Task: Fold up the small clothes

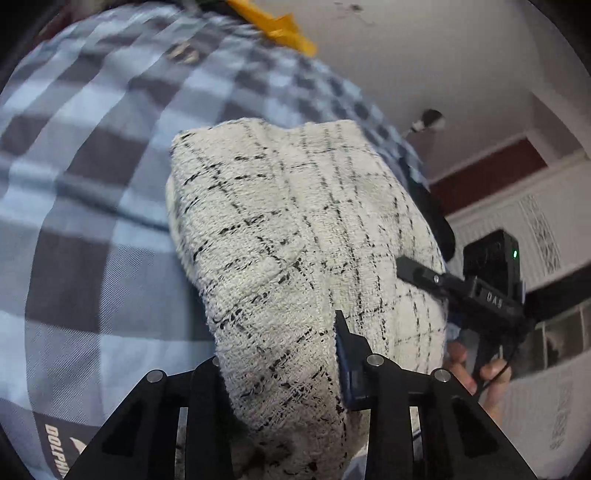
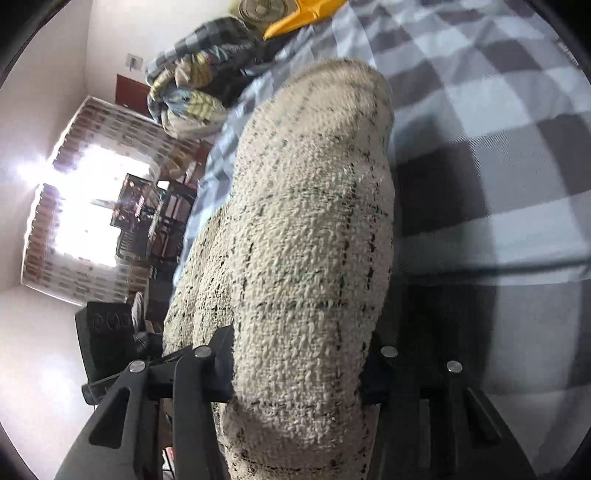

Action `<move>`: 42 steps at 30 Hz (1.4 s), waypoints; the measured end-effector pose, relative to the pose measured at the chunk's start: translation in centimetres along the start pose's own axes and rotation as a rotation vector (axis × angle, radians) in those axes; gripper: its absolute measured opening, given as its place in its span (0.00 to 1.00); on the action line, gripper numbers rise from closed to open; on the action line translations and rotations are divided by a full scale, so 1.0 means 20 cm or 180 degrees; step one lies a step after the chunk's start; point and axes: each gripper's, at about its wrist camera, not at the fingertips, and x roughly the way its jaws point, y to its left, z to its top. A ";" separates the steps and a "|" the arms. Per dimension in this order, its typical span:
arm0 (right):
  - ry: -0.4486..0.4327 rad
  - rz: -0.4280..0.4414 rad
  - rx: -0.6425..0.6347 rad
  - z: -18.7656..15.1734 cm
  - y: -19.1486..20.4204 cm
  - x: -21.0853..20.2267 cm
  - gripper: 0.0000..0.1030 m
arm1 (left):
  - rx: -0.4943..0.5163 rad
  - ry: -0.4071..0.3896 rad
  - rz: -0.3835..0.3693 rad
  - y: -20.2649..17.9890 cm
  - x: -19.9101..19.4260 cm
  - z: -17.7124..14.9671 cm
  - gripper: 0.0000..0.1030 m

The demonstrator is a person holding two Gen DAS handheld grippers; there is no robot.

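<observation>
A cream, nubbly garment with thin black check lines (image 1: 295, 221) hangs lifted over the bed, held along its near edge at two places. My left gripper (image 1: 280, 358) is shut on one bunched part of it, and the cloth fills the gap between the pads. In the right wrist view the same garment (image 2: 314, 221) bulges up and away from my right gripper (image 2: 299, 358), which is shut on it too. The right gripper's fingers (image 1: 417, 273) show at the garment's right side in the left wrist view, with a person's hand (image 1: 487, 380) below them.
A blue, white and grey checked bedsheet (image 1: 92, 184) lies under the garment. An orange item (image 1: 280, 29) rests at the bed's far end, beside a bundle of rumpled bedding (image 2: 188, 88). A bright curtained window (image 2: 85, 214) and dark shelving (image 2: 155, 221) stand beyond the bed's edge.
</observation>
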 end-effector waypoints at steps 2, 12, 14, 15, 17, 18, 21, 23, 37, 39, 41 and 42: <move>-0.0070 -0.0073 -0.0049 0.00 0.00 -0.10 0.40 | 0.0152 0.0034 -0.0014 -0.13 0.02 0.01 0.31; -0.0589 -0.0450 0.0135 0.04 -0.29 -0.63 0.40 | 0.0544 0.0177 -0.0195 -0.74 0.48 0.09 0.31; -0.0757 -0.0479 0.0288 0.03 -0.41 -0.71 0.40 | 0.0580 0.0214 -0.0207 -0.82 0.60 0.09 0.31; -0.0856 -0.0464 0.0417 0.03 -0.46 -0.74 0.40 | 0.0589 0.0230 -0.0207 -0.85 0.66 0.09 0.31; -0.0968 -0.0510 0.0597 0.03 -0.57 -0.77 0.40 | 0.0582 0.0282 -0.0199 -0.89 0.78 0.10 0.31; -0.0980 -0.0536 0.0679 0.04 -0.62 -0.78 0.40 | 0.0551 0.0327 -0.0189 -0.90 0.85 0.10 0.31; -0.0937 -0.0571 0.0919 0.06 -0.78 -0.75 0.40 | 0.0546 0.0397 -0.0056 -0.89 0.98 0.10 0.31; -0.0887 -0.0603 0.0996 0.07 -0.85 -0.69 0.40 | 0.0578 0.0466 0.0109 -0.86 1.06 0.09 0.33; -0.0899 -0.1394 0.1178 -0.13 -0.94 -0.87 0.83 | 0.0234 0.0072 0.0987 -0.62 0.76 0.11 0.87; -0.0961 -0.1983 0.0996 -0.16 -0.79 -0.95 0.83 | 0.0362 -0.0134 0.1341 -0.67 0.61 0.10 0.87; -0.1038 -0.2414 0.0814 -0.23 -0.64 -1.04 0.83 | 0.0590 -0.0271 0.1463 -0.72 0.47 0.06 0.87; -0.1102 -0.2530 0.0708 -0.29 -0.53 -1.09 0.83 | 0.0765 -0.0331 0.1553 -0.78 0.40 0.03 0.87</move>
